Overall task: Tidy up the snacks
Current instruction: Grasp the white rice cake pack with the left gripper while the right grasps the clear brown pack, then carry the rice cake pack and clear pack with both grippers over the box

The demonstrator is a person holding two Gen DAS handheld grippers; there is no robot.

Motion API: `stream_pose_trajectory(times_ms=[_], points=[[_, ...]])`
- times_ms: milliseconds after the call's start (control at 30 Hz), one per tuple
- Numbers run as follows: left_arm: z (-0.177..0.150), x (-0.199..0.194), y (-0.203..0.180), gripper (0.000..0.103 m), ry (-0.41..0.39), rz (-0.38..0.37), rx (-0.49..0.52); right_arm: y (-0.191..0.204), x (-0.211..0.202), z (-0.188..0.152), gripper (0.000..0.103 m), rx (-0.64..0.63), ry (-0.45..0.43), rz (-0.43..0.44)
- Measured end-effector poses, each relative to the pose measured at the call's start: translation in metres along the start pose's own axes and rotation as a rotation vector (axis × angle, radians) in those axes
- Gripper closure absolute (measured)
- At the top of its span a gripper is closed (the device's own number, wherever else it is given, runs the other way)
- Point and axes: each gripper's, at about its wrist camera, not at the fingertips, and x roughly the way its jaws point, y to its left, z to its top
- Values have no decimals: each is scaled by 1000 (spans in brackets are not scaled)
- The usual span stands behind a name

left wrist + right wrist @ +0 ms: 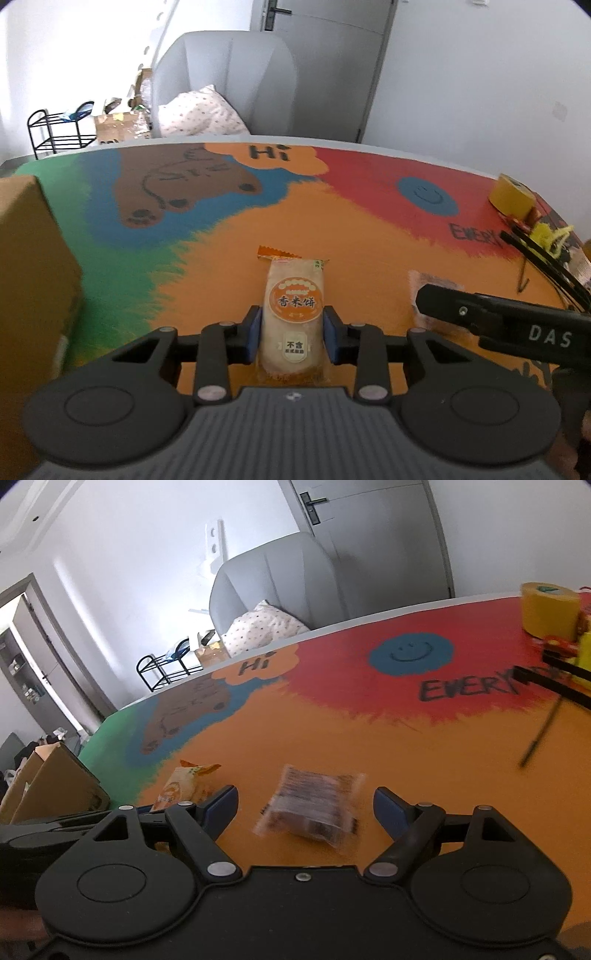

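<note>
Pinching the rice cracker packet [293, 314] between my left gripper's [293, 334] blue pads, I am holding it on the orange tablecloth [221, 258]. I am keeping my right gripper [306, 808] spread wide around the clear snack packet [314, 805], touching nothing.

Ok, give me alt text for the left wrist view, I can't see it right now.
The left tongs sit with blue pads against both sides of a rice cracker packet lying on the colourful painted tabletop. A cardboard box stands at the left edge, and the right tongs reach in from the right.
</note>
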Motion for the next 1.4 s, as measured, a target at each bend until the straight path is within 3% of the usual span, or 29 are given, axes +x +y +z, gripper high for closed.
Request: stream_pose_trajectory(times_ms=[200, 367, 433, 467, 500, 567, 667, 1100, 1400], points=[[6, -8, 16, 70, -20, 27, -16, 18, 12, 1, 12, -36, 4, -44], [8, -13, 26, 70, -26, 36, -29, 34, 23, -1, 13, -115, 6, -123], [10, -16, 29, 70, -30, 37, -34, 41, 25, -4, 33, -165, -4, -168], [9, -19, 31, 70, -33, 36, -34, 44, 25, -4, 56, -190, -4, -184], [10, -21, 31, 70, -37, 37, -34, 45, 25, -2, 64, -196, 2, -182], [12, -26, 31, 70, -47, 35, -32, 42, 19, 1, 68, -157, 5, -129], [14, -38, 31, 70, -72, 31, -25, 50, 6, 1, 69, -199, -46, -134], [24, -93, 46, 70, -177, 44, -48, 86, -36, 12, 69, -205, -123, -19], [29, -131, 84, 70, -247, 78, -100, 127, -46, 17, 69, -256, -159, 43]])
